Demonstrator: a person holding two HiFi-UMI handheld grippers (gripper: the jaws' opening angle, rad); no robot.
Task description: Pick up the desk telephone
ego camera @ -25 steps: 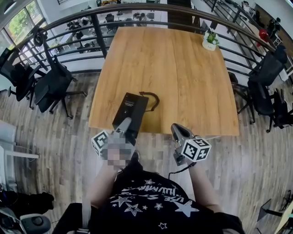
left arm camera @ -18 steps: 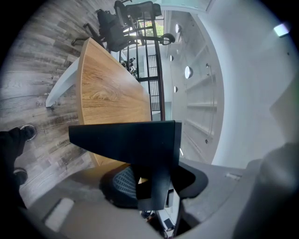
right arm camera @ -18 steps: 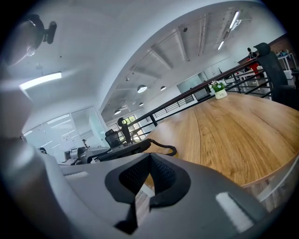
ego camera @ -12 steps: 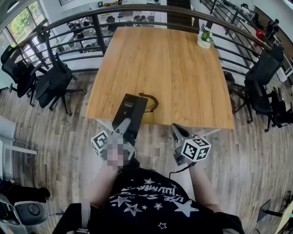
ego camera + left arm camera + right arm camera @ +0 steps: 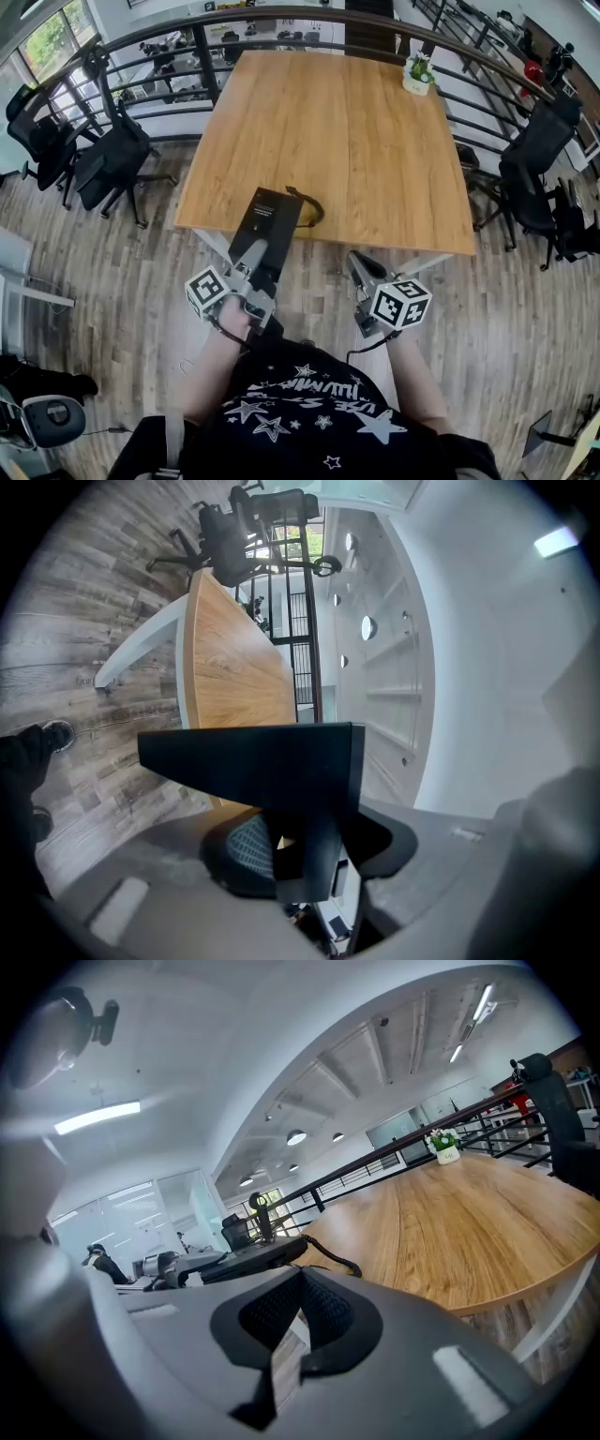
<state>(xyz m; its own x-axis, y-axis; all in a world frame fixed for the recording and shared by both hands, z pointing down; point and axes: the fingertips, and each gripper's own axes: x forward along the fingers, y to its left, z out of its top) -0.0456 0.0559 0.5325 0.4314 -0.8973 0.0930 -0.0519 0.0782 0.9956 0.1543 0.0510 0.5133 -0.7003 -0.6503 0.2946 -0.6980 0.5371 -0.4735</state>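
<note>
Left gripper [image 5: 251,255], 11 o'clock from the person's chest: jaws clamped on the near end of the black phone [image 5: 270,217]. In the left gripper view the phone's dark wedge fills the gap between the pads. The phone's near half hangs out over the floor [image 5: 141,272]. Its far half reaches over the table's [image 5: 347,131] near edge at 12 o'clock; contact with the wood not clear. The cord [image 5: 314,208] loops onto the tabletop at the phone's 2 o'clock.

Right gripper [image 5: 357,265], 1 o'clock, well apart from the phone: jaws pressed together at the tips, nothing between them.

Farther out: potted plant [image 5: 416,73] on the table's far corner, 1 o'clock. Office chairs at 10 o'clock [image 5: 108,155] and 2 o'clock [image 5: 530,173]. Curved railing [image 5: 187,47] beyond the table.
</note>
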